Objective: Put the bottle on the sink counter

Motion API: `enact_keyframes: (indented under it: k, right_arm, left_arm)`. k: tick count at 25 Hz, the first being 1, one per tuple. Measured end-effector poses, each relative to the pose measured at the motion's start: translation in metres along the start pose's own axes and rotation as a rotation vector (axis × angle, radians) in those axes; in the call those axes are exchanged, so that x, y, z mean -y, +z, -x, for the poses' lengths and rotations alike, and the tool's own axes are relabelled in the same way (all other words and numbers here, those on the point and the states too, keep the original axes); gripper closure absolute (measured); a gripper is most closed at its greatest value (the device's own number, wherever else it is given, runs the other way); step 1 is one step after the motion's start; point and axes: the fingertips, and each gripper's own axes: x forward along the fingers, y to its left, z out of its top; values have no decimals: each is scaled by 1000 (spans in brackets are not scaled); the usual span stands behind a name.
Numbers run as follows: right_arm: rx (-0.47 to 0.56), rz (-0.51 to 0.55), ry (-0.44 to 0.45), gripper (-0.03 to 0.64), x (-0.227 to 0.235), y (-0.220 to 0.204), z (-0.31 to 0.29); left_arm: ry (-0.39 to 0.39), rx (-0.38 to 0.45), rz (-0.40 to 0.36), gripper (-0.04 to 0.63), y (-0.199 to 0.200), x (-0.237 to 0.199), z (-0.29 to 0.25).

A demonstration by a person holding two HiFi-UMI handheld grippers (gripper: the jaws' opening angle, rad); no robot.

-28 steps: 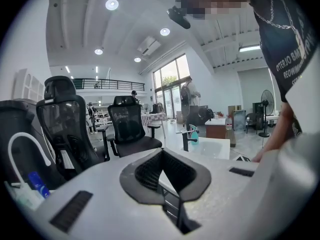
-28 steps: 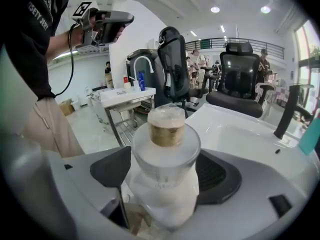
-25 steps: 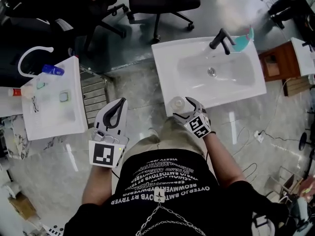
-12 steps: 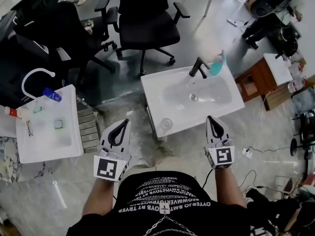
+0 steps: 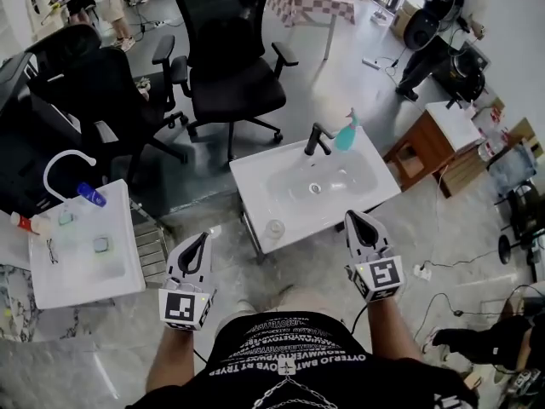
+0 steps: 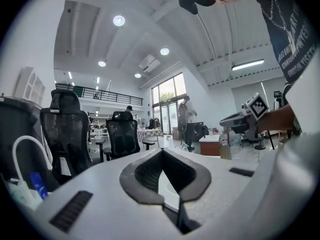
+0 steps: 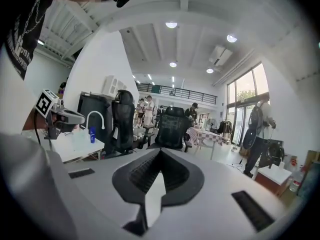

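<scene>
The small clear plastic bottle [image 5: 274, 227] stands on the near left corner of the white rectangular sink counter [image 5: 255, 177], close to its front edge; from the head view it shows as a round, see-through shape, free of either tool. The right gripper [image 5: 352, 220] hangs in front of the counter's near right part, well apart from the bottle and to its right; its own view shows the two dark jaws pressed tip to tip, clenched on nothing. The left gripper [image 5: 202, 239] hangs off the counter's left side, lower in the head view than the bottle and apart from it; its jaws also meet at the tips with nothing between them. The bottle thus lies between the two grippers and a little beyond them, touched by neither. At the far edge of the counter a black tap [image 5: 317, 138] rises beside a teal spray bottle [image 5: 346, 132]; behind it stands a black office chair [image 5: 228, 54]. To the left sits a second white washstand [image 5: 85, 271] with a curved white tap [image 5: 61, 164] and a small blue bottle [image 5: 89, 194].
</scene>
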Motion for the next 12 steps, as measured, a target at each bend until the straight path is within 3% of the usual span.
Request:
enact_keyframes:
  k: [8, 12]
  right_arm:
    - [109, -7, 27, 621, 53, 28, 25]
    - [145, -15, 57, 621, 86, 38, 28]
  left_arm:
    - [101, 27, -8, 589, 37, 34, -4]
    - [104, 143, -10, 589, 84, 65, -22]
